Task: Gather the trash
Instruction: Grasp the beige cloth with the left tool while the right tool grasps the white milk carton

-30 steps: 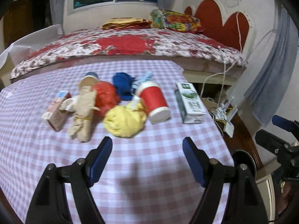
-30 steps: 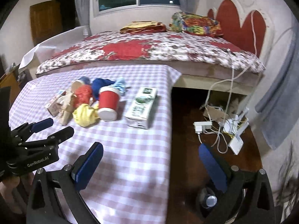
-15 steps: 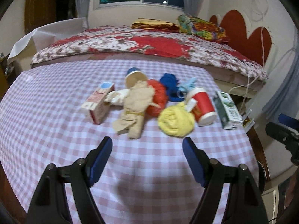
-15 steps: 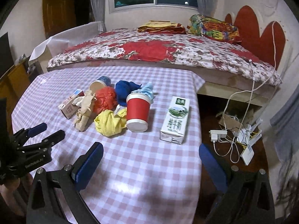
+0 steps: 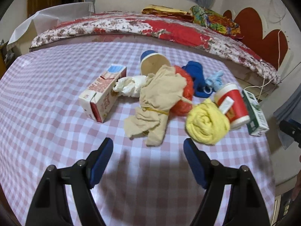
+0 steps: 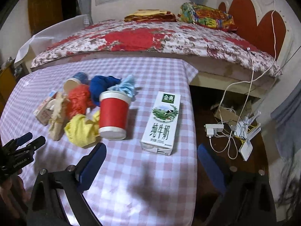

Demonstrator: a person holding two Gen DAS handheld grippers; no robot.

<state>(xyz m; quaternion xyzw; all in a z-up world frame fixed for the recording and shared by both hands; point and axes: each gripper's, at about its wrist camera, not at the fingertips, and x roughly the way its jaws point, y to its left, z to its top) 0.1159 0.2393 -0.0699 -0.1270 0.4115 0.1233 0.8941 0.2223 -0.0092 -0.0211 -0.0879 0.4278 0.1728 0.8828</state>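
Observation:
A pile of trash lies on the checked tablecloth (image 5: pixel 47 131): a red and white carton (image 5: pixel 101 92), a beige rag (image 5: pixel 160 101), a red bag (image 5: pixel 183 94), a yellow wad (image 5: pixel 207 122), a red paper cup (image 5: pixel 233 105) on its side, a blue cloth (image 5: pixel 195 73) and a blue-rimmed cup (image 5: pixel 152 64). A green and white milk carton (image 6: pixel 161 120) lies flat near the table's right edge. My left gripper (image 5: pixel 148 150) is open, just short of the beige rag. My right gripper (image 6: pixel 150 154) is open, just short of the milk carton.
A bed with a floral quilt (image 6: pixel 150 37) stands behind the table. Right of the table edge, on the dark floor, lie a power strip (image 6: pixel 214 128), cables and a white router (image 6: pixel 248 146). The left gripper also shows in the right wrist view (image 6: pixel 22 146).
The left gripper has swung left and moved closer to the pile. The right gripper has moved left and forward, over the table, toward the milk carton.

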